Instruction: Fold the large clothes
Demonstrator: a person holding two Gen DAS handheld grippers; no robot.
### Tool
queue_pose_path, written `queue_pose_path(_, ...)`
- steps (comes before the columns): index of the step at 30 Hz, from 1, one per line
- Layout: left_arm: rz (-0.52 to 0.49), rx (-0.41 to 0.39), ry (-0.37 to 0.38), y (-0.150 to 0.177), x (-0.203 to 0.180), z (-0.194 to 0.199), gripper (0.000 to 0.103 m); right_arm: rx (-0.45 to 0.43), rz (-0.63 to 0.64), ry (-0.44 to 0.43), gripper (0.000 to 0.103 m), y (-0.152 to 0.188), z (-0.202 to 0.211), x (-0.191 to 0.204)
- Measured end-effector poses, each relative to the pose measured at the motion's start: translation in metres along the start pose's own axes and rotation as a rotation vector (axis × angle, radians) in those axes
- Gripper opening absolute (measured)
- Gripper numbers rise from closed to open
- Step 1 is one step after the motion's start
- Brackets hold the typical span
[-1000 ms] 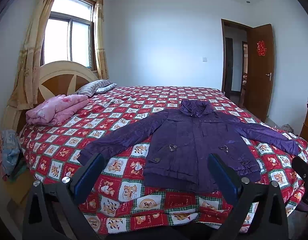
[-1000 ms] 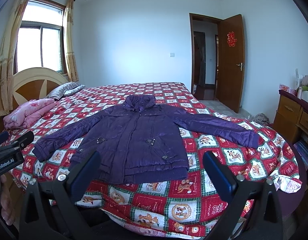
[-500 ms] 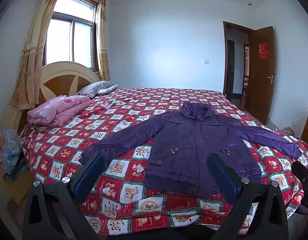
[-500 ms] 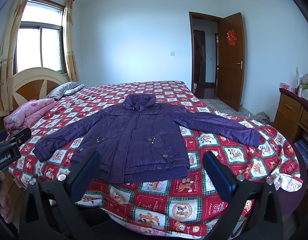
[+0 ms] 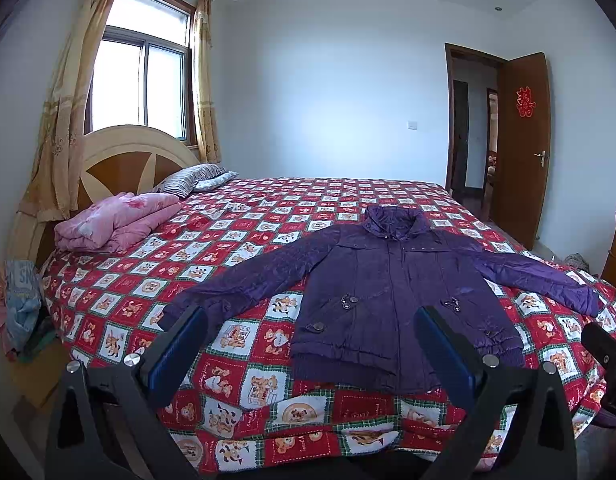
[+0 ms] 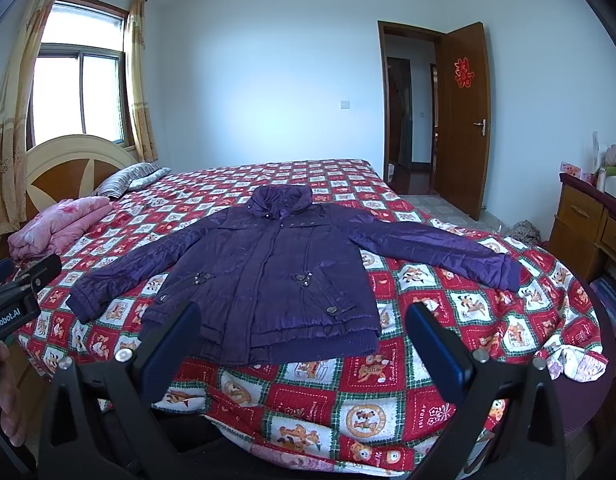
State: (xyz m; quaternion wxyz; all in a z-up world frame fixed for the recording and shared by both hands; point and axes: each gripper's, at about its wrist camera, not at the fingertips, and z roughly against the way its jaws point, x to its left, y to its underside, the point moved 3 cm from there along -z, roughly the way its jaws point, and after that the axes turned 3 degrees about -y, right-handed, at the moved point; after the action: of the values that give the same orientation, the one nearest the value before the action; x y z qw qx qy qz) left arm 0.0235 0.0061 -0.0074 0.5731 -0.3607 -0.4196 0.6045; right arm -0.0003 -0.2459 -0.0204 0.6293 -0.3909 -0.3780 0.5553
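Both my views have tilted up a little since a second ago. My left gripper point(image 5: 310, 354) and right gripper point(image 6: 302, 350) hang with jaws spread wide, holding nothing. Ahead of both tools, the purple padded jacket point(image 6: 268, 268) lies flat, sleeves outstretched, on the red checked cartoon bedspread point(image 6: 448, 360).

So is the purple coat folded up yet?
No, spread flat. The purple coat lies on the bed with both sleeves stretched out.
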Motion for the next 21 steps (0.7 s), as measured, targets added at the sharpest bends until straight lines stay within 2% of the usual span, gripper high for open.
queue_pose_path(21, -0.009, 0.001, 0.006, 0.0032, -0.0033, -0.0005, 0.102, 0.004, -0.003, 0.000, 0.103, 0.0007, -0.0011, -0.0004)
